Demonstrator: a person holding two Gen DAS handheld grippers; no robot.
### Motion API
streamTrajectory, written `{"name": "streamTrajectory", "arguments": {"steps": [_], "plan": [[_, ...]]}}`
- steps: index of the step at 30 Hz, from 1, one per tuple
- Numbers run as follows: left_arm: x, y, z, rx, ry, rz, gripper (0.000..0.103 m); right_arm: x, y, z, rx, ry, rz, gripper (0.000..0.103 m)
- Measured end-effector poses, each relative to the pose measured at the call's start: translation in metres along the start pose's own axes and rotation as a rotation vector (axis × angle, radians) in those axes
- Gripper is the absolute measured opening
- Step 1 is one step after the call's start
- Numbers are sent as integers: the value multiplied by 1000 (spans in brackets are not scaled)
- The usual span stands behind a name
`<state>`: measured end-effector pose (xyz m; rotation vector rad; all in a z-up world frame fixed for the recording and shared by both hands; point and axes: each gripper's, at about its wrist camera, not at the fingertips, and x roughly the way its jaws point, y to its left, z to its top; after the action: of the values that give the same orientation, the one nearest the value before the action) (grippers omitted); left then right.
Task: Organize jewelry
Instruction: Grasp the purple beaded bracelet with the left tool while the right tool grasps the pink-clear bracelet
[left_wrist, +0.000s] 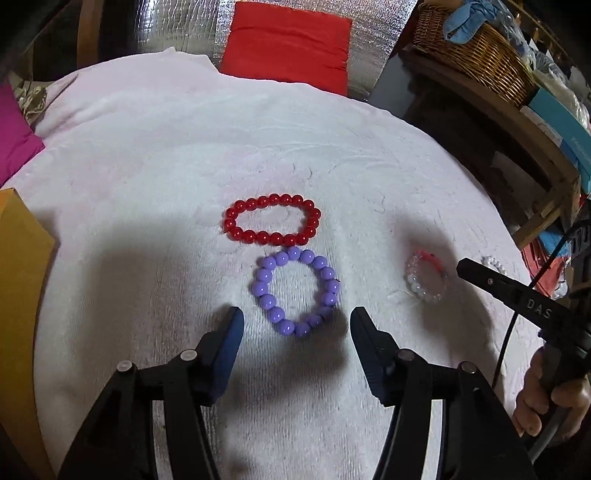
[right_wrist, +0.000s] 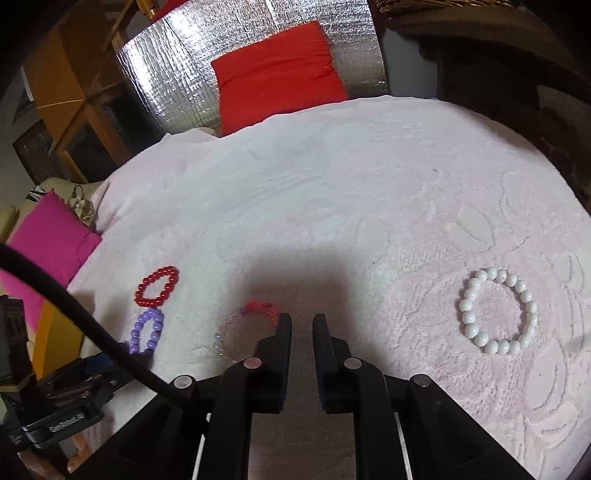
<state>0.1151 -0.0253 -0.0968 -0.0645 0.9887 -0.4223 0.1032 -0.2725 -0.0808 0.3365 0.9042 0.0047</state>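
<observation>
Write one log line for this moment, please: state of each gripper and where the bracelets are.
left gripper: open, over purple bracelet | right gripper: narrow gap, empty, beside clear bracelet | red bracelet, white bracelet: on towel

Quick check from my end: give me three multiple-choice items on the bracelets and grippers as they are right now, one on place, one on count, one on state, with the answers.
1. Where does the purple bracelet lie relative to the red bracelet in the left wrist view?
A. Just nearer the camera, almost touching it
B. Far off by the basket
C. Stacked on top of it

2. How many bracelets lie on the white towel across both views?
A. Two
B. Four
C. Six

3. How does the left gripper stand?
A. Shut on the red bracelet
B. Open, holding nothing
C. Shut on the purple bracelet

Answers:
1 A, the purple ring sits directly below the red one in the picture.
2 B, red, purple, the clear-and-red bracelet and the white bracelet.
3 B, its fingers are spread wide on either side of the purple bracelet's near edge.
</observation>
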Motion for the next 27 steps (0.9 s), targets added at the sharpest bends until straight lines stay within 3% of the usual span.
{"name": "streamTrajectory", "arguments": {"steps": [1,3,5,6,10,17,19,21,23,27], "plan": [[1,-2,0,8,-4,11,61,1,2,0,0,2,5,16],[10,-9,11,20,-10,24,61,4,5,1,-3,13,20,31],[11,-9,8,19,-13,19,64,6,12,0,-14,18,31,64],[11,-9,8,20,-14,19,64,5,16,-1,-25,7,39,65],[13,-12,5,49,-29,42,64,7,30,-6,-96,8,39,65],[3,-8,-2,79,-35,52,27,19,38,-14,-178,14,8,65],[2,-4,-3,75,-33,43,21,22,43,-16,-214,7,-19,64],[0,-1,-3,71,-29,27,13,26,50,-20,-279,-2,-69,57],[-2,1,-3,64,-28,14,10,26,57,-24,-330,-21,-93,37],[-5,4,-3,47,-22,-3,10,24,61,-26,-366,-36,-93,19]]}}
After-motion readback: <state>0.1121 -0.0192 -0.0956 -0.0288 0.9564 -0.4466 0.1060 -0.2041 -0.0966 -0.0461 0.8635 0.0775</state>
